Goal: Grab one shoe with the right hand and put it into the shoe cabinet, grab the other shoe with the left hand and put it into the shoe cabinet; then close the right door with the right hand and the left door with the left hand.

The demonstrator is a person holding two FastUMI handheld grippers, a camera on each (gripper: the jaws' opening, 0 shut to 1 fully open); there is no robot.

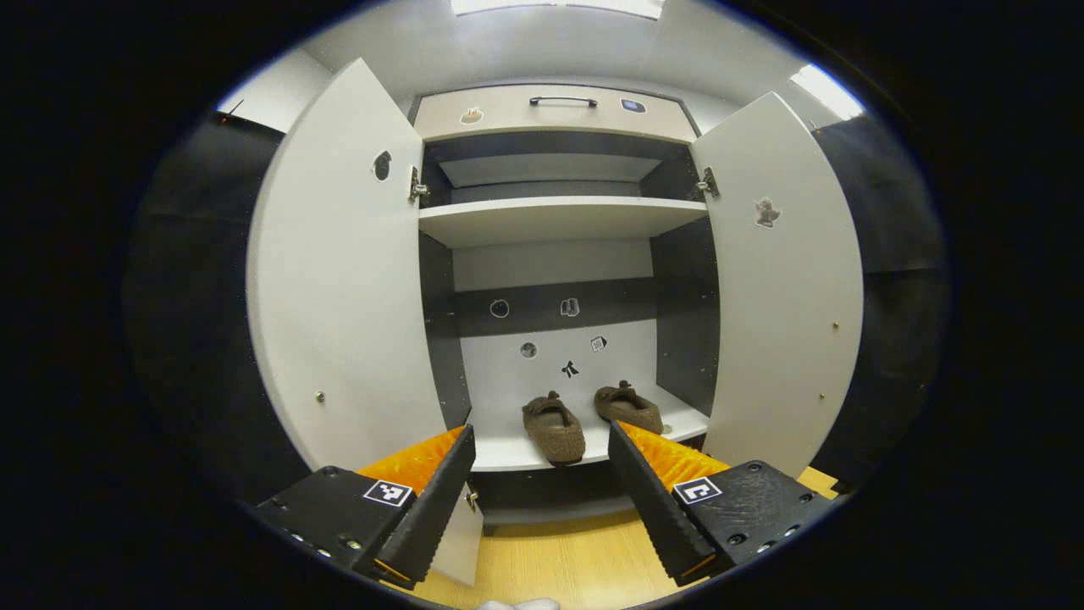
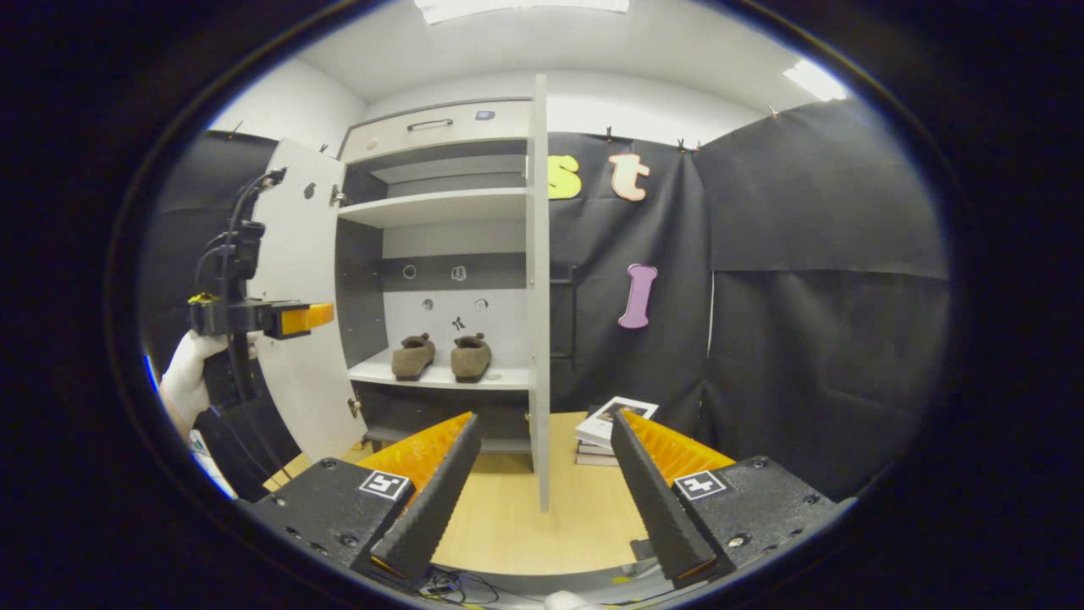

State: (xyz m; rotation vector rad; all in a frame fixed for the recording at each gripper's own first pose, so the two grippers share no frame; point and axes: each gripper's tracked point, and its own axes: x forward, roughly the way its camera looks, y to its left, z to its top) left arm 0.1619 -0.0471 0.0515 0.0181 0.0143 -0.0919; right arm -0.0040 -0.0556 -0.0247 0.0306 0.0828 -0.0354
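Two brown fuzzy shoes stand side by side on the lower shelf of the white shoe cabinet (image 1: 550, 222): the left shoe (image 1: 554, 429) nearer the shelf's front edge, the right shoe (image 1: 628, 405) a little deeper. In the right gripper view they are the left shoe (image 2: 413, 355) and the right shoe (image 2: 471, 356). Both doors hang wide open: left door (image 1: 339, 280), right door (image 1: 783, 280), the latter seen edge-on as right door (image 2: 537, 288). My left gripper (image 1: 540, 496) is open, facing the shelf from a short way back. My right gripper (image 2: 542, 491) is open, with the right door's edge straight ahead. A gloved hand (image 2: 186, 373) holds the left gripper (image 2: 296, 319).
A small stack of books (image 2: 605, 432) lies on the wooden floor (image 2: 508, 525) just right of the right door. An upper shelf (image 1: 559, 216) and a top drawer with a handle (image 1: 563, 102) sit above. Black cloth walls stand on both sides of the cabinet.
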